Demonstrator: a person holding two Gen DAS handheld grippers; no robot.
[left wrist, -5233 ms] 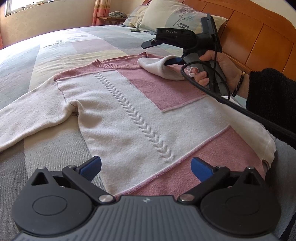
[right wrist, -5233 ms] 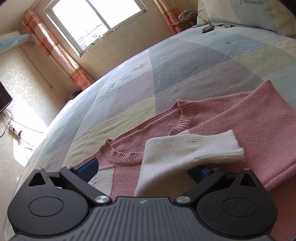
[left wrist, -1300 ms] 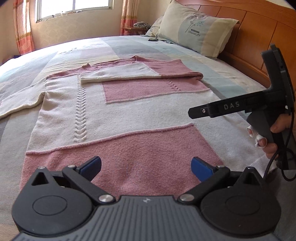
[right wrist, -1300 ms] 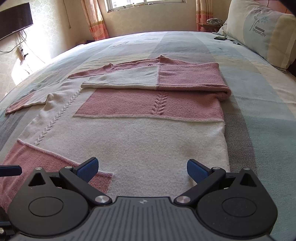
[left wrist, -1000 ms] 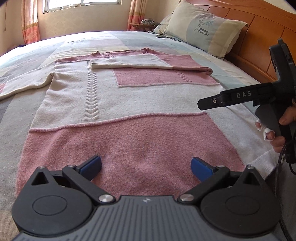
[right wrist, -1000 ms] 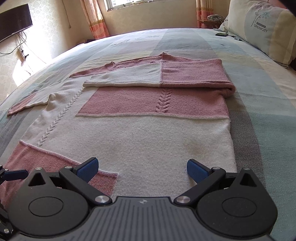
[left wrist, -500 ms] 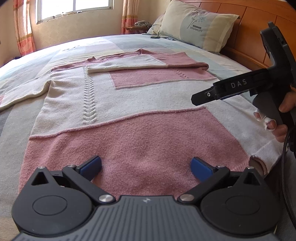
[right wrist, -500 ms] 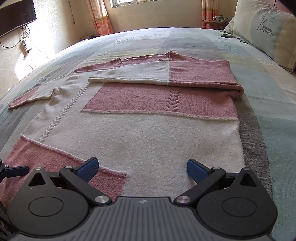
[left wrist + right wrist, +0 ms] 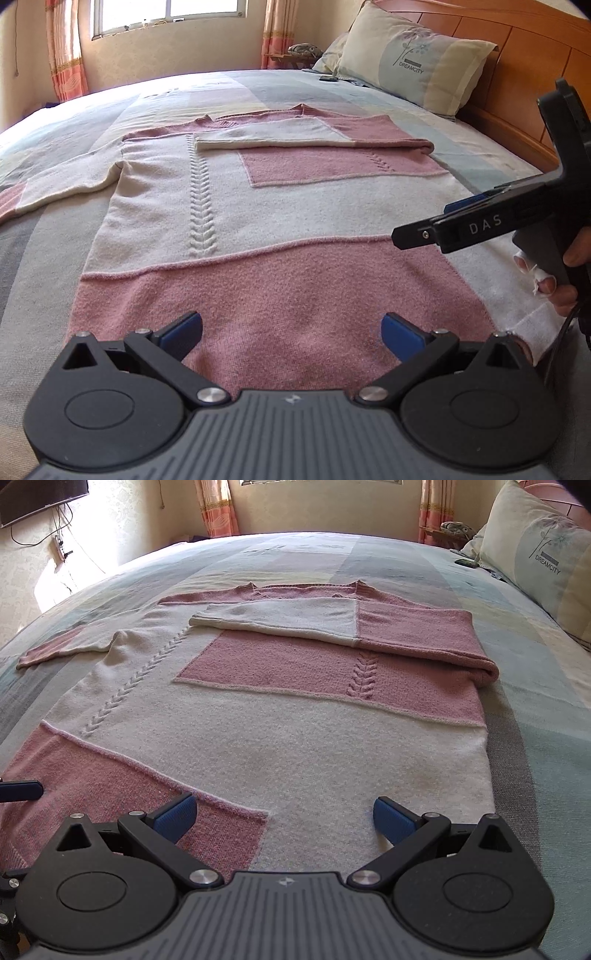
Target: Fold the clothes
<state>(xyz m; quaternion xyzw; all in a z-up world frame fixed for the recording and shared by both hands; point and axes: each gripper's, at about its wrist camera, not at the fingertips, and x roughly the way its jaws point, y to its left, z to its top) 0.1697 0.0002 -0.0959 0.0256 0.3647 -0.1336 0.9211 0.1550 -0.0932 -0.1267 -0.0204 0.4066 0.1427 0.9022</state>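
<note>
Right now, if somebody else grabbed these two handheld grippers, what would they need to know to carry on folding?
Left gripper: open, empty, above the hem of the pink-and-cream knitted sweater.
Right gripper: open, empty, above the hem's other end.
The sweater lies flat, front up, on the pastel patchwork bedspread.
Done: one sleeve is folded across the chest.
Left: the other sleeve lies spread out to the side; fold it in, then probably fold the body up from the hem.

Pink and cream colour-block knit sweater [image 9: 280, 229] [image 9: 295, 716], lying flat on the bed, hem near, neckline far, right sleeve folded across the chest, left sleeve stretched out to the left
</note>
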